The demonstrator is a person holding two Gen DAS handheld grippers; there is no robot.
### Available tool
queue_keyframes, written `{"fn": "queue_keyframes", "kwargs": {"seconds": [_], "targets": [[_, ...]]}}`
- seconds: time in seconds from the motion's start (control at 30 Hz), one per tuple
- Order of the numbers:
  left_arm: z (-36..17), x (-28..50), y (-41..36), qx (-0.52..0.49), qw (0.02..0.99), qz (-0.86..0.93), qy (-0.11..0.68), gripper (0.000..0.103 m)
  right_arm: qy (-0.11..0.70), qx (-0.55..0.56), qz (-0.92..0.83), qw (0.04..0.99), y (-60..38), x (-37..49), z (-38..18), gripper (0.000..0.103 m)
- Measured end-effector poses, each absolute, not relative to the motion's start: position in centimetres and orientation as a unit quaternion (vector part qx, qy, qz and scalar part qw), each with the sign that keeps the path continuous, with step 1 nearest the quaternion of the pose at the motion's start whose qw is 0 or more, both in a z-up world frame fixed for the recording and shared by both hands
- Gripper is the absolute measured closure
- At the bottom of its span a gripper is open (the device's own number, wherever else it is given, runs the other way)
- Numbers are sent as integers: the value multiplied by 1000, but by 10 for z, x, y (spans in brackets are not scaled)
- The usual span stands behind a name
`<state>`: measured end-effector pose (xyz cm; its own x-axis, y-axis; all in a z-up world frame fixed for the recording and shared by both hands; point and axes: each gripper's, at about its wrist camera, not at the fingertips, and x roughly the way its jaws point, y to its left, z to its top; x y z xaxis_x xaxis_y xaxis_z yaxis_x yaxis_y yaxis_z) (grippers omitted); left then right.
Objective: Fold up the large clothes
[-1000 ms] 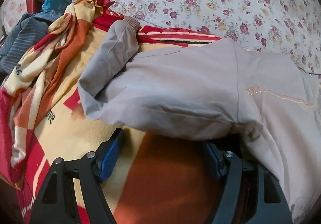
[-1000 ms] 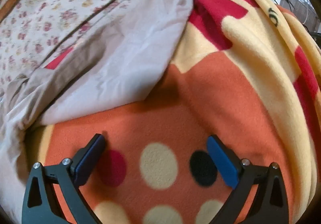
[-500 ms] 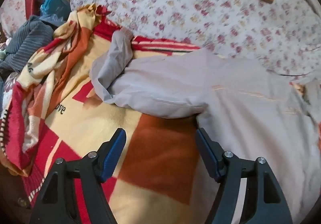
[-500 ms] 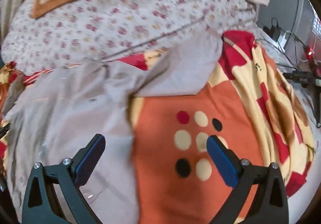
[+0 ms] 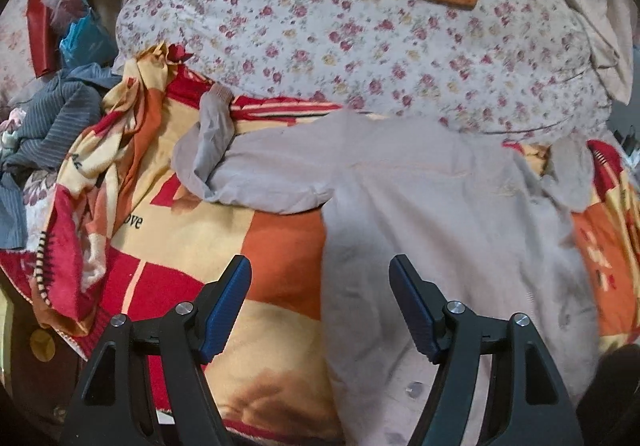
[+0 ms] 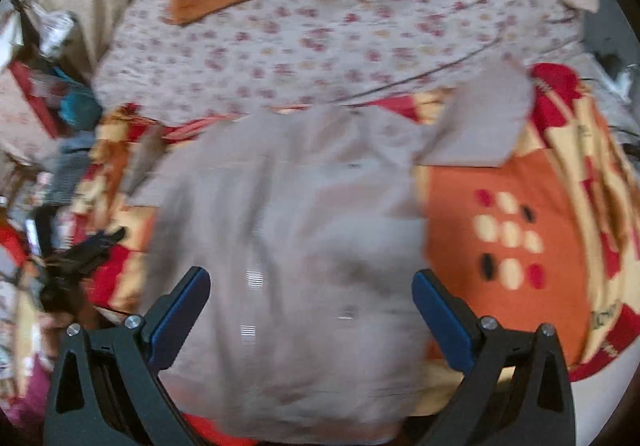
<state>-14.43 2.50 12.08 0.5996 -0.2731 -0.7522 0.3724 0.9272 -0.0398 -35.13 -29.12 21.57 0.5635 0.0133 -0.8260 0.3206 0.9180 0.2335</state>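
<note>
The grey shirt (image 5: 420, 206) lay flat on the blanket (image 5: 208, 230), sleeves running left-right. Both the left hand-held gripper (image 5: 320, 306) and right hand-held gripper (image 6: 310, 322) hovered wide open, empty; left sleeve (image 5: 212, 154) sat nearer the left one.

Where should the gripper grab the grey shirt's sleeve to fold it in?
Probably at the ribbed cuff of the grey shirt, coming from the left. The sleeve lies bent on the blanket, and its cuff is a free, thicker end.
</note>
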Motion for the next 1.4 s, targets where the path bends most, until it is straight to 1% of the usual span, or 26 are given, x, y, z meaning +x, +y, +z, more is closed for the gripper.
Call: {"fn": "queue_keyframes", "kwargs": {"seconds": [0.23,0.33,0.43,0.5,0.57,0.67,0.73,0.93,1.03,1.4], "targets": [[174,-156,8,67,893,-194,401,34,431,237,-17,871,-269,-315,240,0],[204,-168,7,86,903,-190,376,34,423,270,9,865,-263,-299,247,0],[229,-173,13,85,909,-192,361,34,423,307,40,851,-258,-287,253,0],[241,-170,15,79,910,-192,360,34,415,311,51,853,-256,-284,259,0],[246,-168,15,72,913,-192,354,34,405,289,44,866,-251,-278,266,0],[237,-164,12,63,917,-183,349,34,400,244,18,883,-244,-271,267,0],[220,-157,7,60,915,-180,355,34,407,218,1,887,-243,-264,260,0],[171,-148,-19,79,913,-177,358,34,420,134,-67,895,-243,-250,214,0],[156,-144,-29,83,913,-180,358,34,420,98,-93,897,-242,-243,198,1],[135,-129,-36,79,916,-171,355,34,403,89,-112,904,-240,-234,166,1]]}}
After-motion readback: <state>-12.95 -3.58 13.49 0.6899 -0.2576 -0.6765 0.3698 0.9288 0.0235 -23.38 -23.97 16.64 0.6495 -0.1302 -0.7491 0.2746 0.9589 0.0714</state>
